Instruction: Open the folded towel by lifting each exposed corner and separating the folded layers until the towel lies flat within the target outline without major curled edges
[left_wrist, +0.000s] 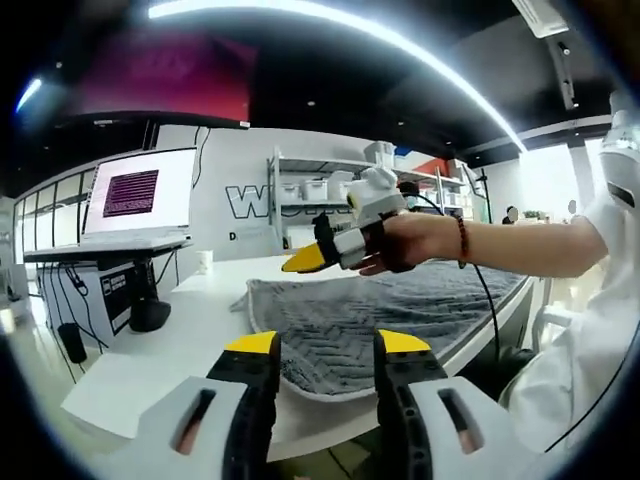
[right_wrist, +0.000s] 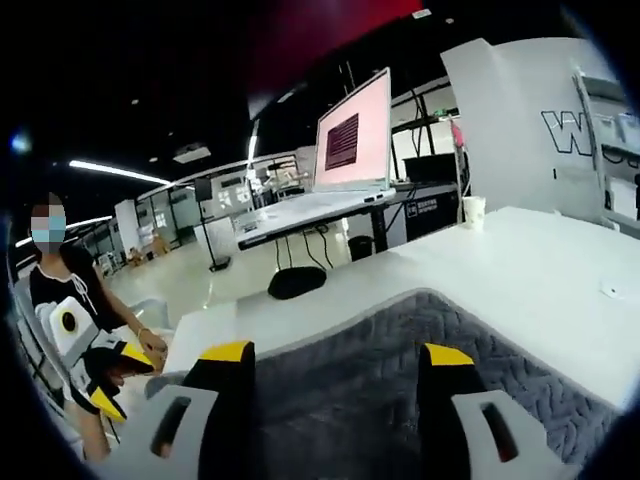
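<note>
Ahead of my left jaws stretches a white table (left_wrist: 190, 340), and a grey quilted towel (left_wrist: 360, 310) lies spread on it, its near rounded edge just beyond my jaw tips and hanging slightly over the table's edge. Past my right jaws the same towel (right_wrist: 400, 370) covers the near tabletop. Farther beyond, a white paper cup (right_wrist: 473, 211) stands on the bare surface.

The towel (left_wrist: 400, 305) is grey cloth, matt, with a quilted, wavy raised texture that looks soft and slightly rough. It lies on a white table (left_wrist: 170, 350) whose top is smooth with a faint sheen. The left gripper (left_wrist: 328, 345) has hard black jaws with smooth yellow tips and pale grey plastic bodies; the right gripper (right_wrist: 335, 355) looks the same. The far monitor (right_wrist: 352, 135) has a glossy, glowing screen.
</note>
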